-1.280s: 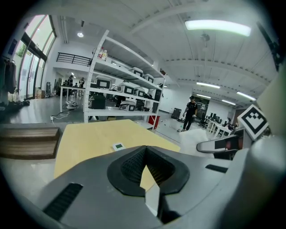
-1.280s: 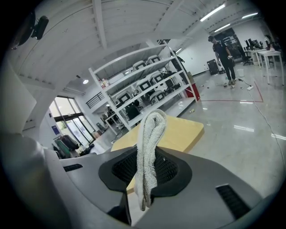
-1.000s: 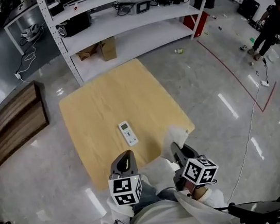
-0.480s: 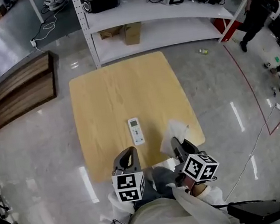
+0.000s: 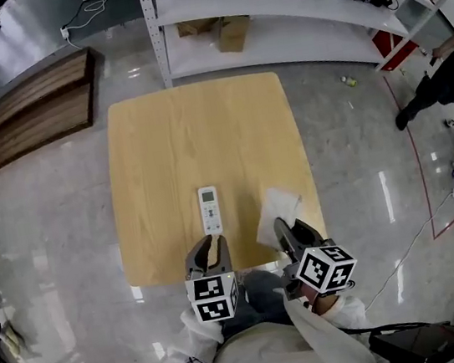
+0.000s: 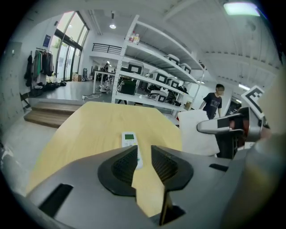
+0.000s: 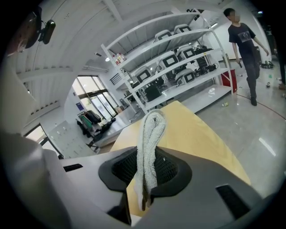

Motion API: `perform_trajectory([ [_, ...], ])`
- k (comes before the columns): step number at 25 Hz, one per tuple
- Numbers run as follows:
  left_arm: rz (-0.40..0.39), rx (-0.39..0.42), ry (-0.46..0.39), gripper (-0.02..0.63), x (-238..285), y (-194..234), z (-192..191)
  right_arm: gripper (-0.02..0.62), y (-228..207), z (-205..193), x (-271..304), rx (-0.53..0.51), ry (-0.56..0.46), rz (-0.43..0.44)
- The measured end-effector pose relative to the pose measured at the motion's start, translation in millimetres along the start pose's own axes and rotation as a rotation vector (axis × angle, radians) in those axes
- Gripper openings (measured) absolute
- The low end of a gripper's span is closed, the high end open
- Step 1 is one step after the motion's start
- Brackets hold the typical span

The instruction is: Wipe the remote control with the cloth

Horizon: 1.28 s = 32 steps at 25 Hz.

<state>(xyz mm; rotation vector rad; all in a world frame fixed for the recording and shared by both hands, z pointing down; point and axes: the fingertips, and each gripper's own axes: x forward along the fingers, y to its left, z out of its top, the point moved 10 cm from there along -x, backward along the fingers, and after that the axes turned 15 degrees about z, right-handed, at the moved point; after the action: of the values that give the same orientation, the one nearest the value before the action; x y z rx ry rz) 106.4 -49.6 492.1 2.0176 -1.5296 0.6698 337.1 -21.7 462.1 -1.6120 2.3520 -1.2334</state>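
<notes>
Pale wood fills most of what I see: the square table (image 5: 162, 144) on a glossy grey floor (image 5: 50, 245), and both tools are at its near edge. My left gripper (image 6: 144, 154) sits just over that edge, its jaws a narrow slit apart and opening, with nothing between the pads. My right gripper (image 7: 147, 165), level with it at the table's near right, is clamped on the cloth (image 7: 149, 138), a pale terry piece folded double that stands up out of the jaws and reaches out over the table's near right part.

Just past the left gripper lies the remote control (image 5: 209, 209), flat on the table's near half and about midway across it. It is slim and white, lengthwise to me, with a small greenish display at its far end and rows of buttons below. It is set well in from the table's near edge and apart from the cloth.

Bare tabletop runs to its left, its right and far beyond it. Past the table's far edge stands a white shelf rack (image 5: 273, 34); dark wooden boards (image 5: 29, 104) lie off the far left corner, and a person (image 5: 440, 77) stands well off to the far right.
</notes>
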Motion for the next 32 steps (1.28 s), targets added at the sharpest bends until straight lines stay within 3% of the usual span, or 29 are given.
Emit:
perform_trajectory([
  [2,0.022,-0.021,0.015,0.136,8,-3,-4,0.092,-8,4,3,0.001,0.016,0.014],
  [8,0.131,-0.019,0.092,0.273,34,-4,-12,0.092,-23,18,15,-0.021,0.063,0.057],
  [13,0.187,0.010,0.221,0.295,58,-2,-21,0.092,-28,26,30,-0.033,0.100,0.088],
  [17,0.196,0.017,0.263,0.295,69,-4,-21,0.092,-32,30,41,-0.047,0.151,0.133],
  [22,0.222,0.030,0.293,0.286,75,-3,-21,0.091,-34,40,68,-0.091,0.320,0.342],
  [24,0.223,0.054,0.288,0.249,74,-2,-21,0.092,-31,48,85,-0.132,0.414,0.452],
  [32,0.172,0.113,0.262,0.233,69,3,-27,0.091,4,53,146,-0.293,0.767,0.817],
])
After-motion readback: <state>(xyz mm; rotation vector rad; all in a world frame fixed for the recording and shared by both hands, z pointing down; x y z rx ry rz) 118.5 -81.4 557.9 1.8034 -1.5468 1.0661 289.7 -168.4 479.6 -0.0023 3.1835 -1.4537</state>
